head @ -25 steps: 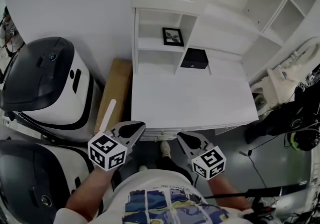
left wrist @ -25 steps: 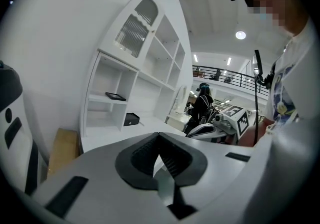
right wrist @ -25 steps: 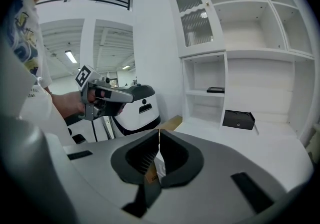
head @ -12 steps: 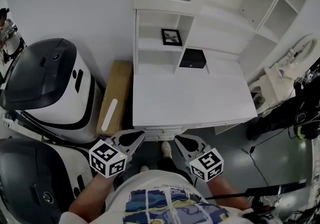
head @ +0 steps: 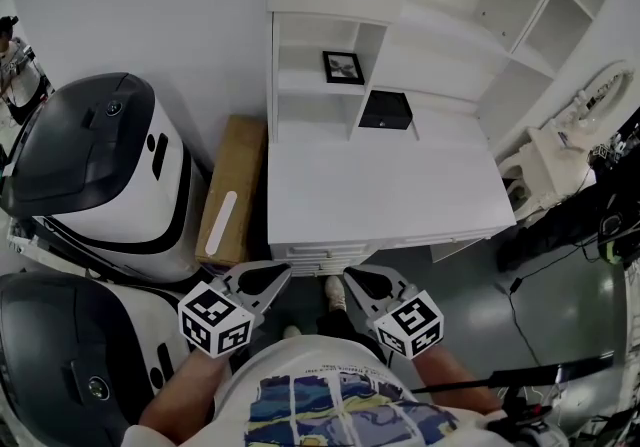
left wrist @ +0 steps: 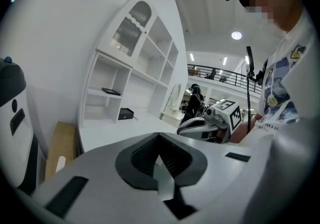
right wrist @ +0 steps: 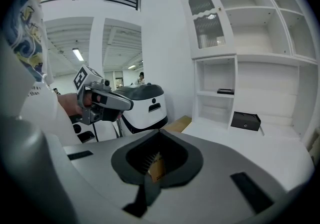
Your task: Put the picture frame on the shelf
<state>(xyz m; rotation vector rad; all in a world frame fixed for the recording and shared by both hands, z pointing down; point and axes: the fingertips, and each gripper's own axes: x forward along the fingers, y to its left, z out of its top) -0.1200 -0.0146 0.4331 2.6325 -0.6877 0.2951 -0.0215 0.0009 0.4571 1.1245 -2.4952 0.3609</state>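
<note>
A small black picture frame (head: 343, 67) rests on a shelf of the white hutch (head: 312, 85) at the back of the desk; it also shows in the left gripper view (left wrist: 111, 91) and the right gripper view (right wrist: 225, 91). My left gripper (head: 286, 272) and right gripper (head: 348, 276) hang side by side below the desk's front edge, close to my body and far from the frame. Both are shut with nothing between the jaws. Each gripper camera catches the other gripper: the right gripper (left wrist: 207, 123) and the left gripper (right wrist: 107, 102).
A black box (head: 386, 110) sits at the back of the white desk (head: 380, 185). A flat cardboard box (head: 232, 185) stands left of the desk, beside two large white-and-black machines (head: 100, 165) (head: 70, 355). More white shelving (head: 560, 15) fills the right, with cables on the floor there.
Both grippers have drawn slightly back toward my body, from level with the desk's front edge to just below it. The frame has stayed on its shelf.
</note>
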